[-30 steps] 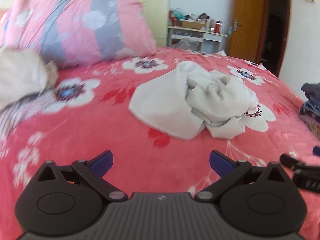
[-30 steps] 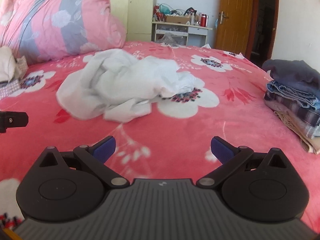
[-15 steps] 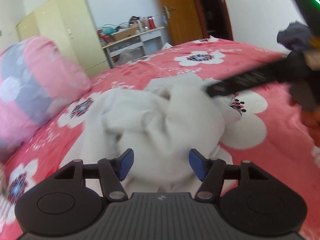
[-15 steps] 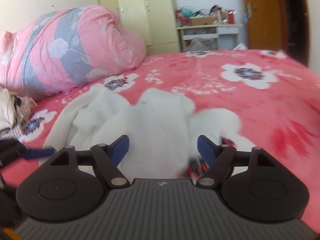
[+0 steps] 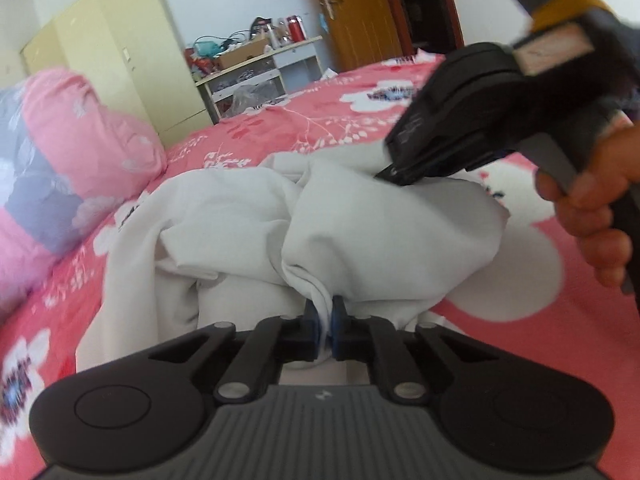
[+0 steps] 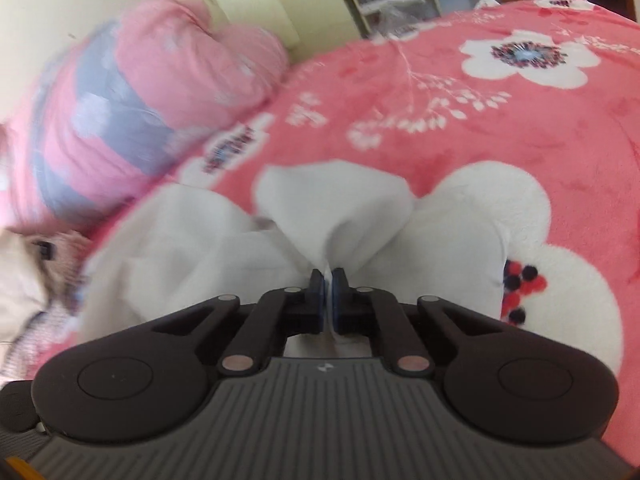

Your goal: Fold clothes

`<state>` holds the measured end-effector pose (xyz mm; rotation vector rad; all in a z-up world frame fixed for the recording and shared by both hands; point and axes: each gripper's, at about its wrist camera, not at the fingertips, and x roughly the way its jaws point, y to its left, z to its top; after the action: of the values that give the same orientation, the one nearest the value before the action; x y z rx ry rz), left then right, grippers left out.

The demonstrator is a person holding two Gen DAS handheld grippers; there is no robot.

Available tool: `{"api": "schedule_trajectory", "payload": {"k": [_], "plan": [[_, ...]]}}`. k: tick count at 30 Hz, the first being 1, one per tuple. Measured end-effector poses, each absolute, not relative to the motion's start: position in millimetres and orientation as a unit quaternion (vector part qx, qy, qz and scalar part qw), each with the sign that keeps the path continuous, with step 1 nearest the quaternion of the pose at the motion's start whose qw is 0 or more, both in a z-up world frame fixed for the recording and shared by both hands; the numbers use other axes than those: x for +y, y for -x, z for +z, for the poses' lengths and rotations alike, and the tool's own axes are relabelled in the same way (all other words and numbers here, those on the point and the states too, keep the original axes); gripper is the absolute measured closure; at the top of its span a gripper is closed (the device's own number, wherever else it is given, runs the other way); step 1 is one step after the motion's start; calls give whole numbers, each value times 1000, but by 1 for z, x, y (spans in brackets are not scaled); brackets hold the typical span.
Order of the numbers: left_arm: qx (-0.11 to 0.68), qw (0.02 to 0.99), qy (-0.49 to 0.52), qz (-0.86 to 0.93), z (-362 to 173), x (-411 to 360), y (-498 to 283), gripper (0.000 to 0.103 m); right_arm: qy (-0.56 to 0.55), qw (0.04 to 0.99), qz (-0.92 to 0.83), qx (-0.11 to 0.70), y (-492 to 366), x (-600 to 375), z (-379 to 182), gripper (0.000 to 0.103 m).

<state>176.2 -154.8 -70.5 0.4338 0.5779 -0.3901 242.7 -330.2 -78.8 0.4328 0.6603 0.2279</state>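
Observation:
A crumpled white garment [image 5: 248, 216] lies on the red floral bedspread [image 5: 532, 344]. My left gripper [image 5: 325, 316] is shut on a bunched fold at the garment's near edge. In the left wrist view my right gripper [image 5: 394, 174] comes in from the right, held by a hand [image 5: 588, 208], with its tips pressed into the cloth's far side. In the right wrist view the right gripper [image 6: 327, 286] is shut on a pinched fold of the white garment [image 6: 332, 208], which fans out beyond the blue pads.
A big pink and grey bundle of bedding [image 5: 68, 160] sits at the left. Cream clothes [image 6: 24, 280] lie at the left edge. Beyond the bed stand a yellow wardrobe [image 5: 116, 60], a cluttered white desk [image 5: 256, 68] and a wooden door [image 5: 352, 12].
Both grippers have moved in from the bare bedspread onto the white garment and gone from wide open to shut on folds of it. The right gripper now shows in the left wrist view.

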Motion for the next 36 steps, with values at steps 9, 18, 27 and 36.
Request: {"api": "schedule_trajectory", "payload": {"k": [9,18,27,36], "plan": [[255,921,-157,-248,-15,-99,-71,98,-267,905,179,278,-128,-326,-27,102],[258,904,-119,-319,-3,-39,71,98,-306,890,225,252,42,-312,-2,102],[335,880,-67,-331,-42,11,137,90,-341,888,137,276,165,-315,-36,102],[297,904,-14,-307,-14,47,122,31,-297,917,19,264,190,-348,-31,96]]}}
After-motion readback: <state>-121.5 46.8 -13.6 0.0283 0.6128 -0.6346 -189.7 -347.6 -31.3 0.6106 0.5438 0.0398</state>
